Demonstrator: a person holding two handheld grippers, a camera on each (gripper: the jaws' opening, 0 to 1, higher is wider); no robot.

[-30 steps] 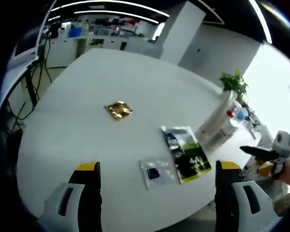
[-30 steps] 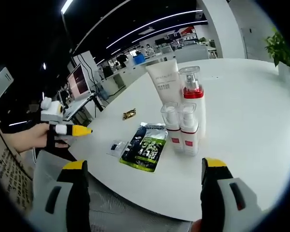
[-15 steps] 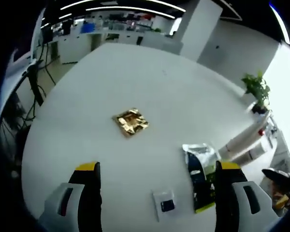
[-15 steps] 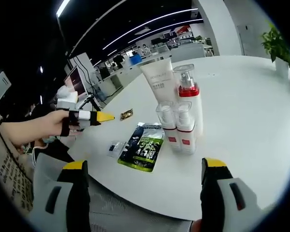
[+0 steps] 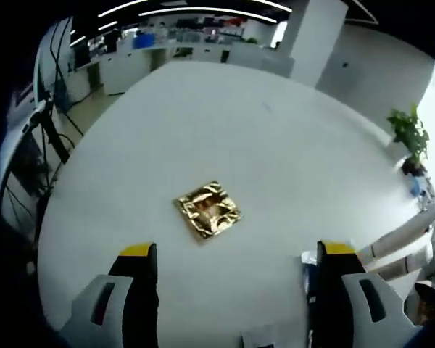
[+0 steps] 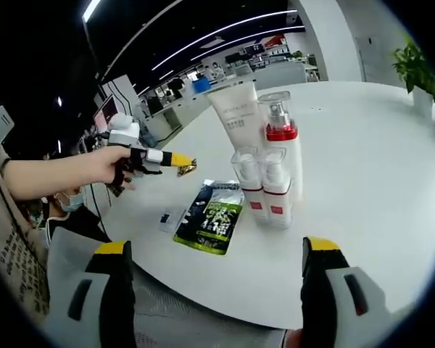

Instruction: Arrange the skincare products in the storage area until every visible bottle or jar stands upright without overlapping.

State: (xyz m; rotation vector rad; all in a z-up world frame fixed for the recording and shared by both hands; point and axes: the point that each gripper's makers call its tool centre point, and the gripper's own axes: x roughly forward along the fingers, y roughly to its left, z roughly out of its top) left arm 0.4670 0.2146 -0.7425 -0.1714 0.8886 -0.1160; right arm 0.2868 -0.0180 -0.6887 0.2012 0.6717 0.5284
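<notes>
Bottles stand upright in a tight cluster on the smooth white round tabletop [image 6: 362,181], seen in the right gripper view: a tall white tube [image 6: 237,119], a white pump bottle [image 6: 281,148] with a red collar and clear cap just beside it, and two small clear-capped bottles [image 6: 264,187] with red labels in front, touching one another. Beside the cluster lies a flat glossy black-and-green sachet [image 6: 209,217], and beyond that a small clear packet [image 6: 167,218]. A crinkled gold foil sachet [image 5: 208,209] lies apart from the cluster. Left claw [image 5: 232,290], jaws wide and empty, hangs over the foil. Right claw [image 6: 210,290], jaws wide and empty, faces the cluster.
</notes>
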